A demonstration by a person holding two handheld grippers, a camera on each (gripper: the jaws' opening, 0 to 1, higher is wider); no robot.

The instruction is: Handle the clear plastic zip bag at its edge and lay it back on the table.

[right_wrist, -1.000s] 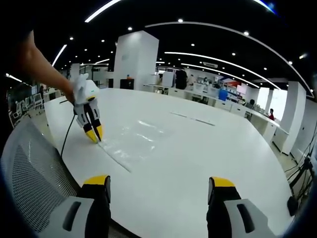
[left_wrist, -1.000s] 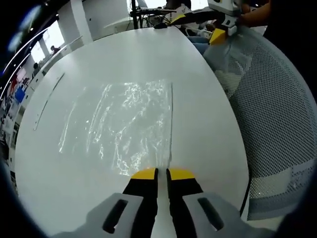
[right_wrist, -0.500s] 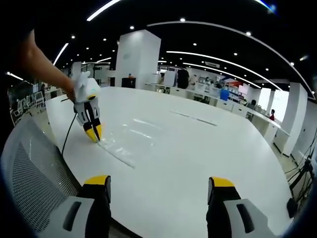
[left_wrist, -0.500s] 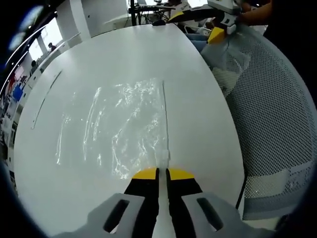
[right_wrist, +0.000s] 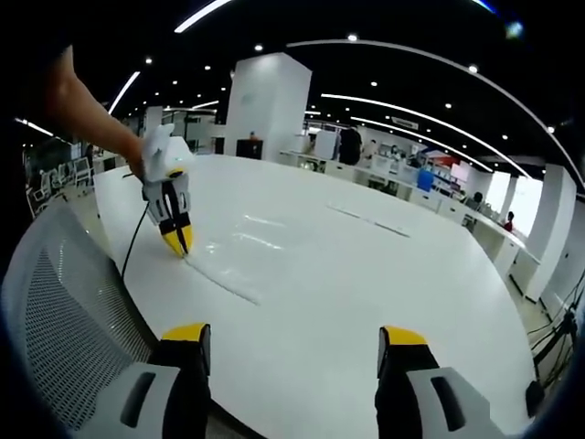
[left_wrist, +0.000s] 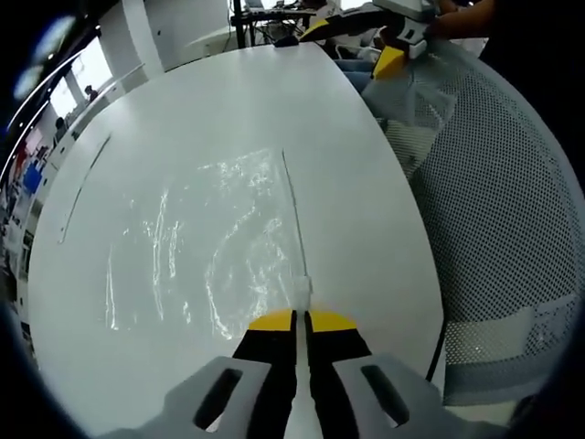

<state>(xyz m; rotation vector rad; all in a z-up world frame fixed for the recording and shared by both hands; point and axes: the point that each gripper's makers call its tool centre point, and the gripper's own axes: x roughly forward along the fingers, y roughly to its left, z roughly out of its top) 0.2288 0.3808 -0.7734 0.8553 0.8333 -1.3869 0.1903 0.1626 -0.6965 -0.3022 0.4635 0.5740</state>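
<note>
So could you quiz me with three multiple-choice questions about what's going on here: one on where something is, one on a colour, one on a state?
1. Where does the clear zip bag lie?
A. on the white table
B. on the mesh chair
C. on the floor

2. What colour are the jaw tips?
A. red
B. yellow
C. blue

3. How do the jaws of the left gripper stand?
A. wide open
B. shut on the bag's edge
C. shut on a cable

Answers: 1 A, the bag is spread over the tabletop. 2 B, yellow tips in both views. 3 B, the jaws meet with the bag's zip edge between them, while the right gripper stands open.
</note>
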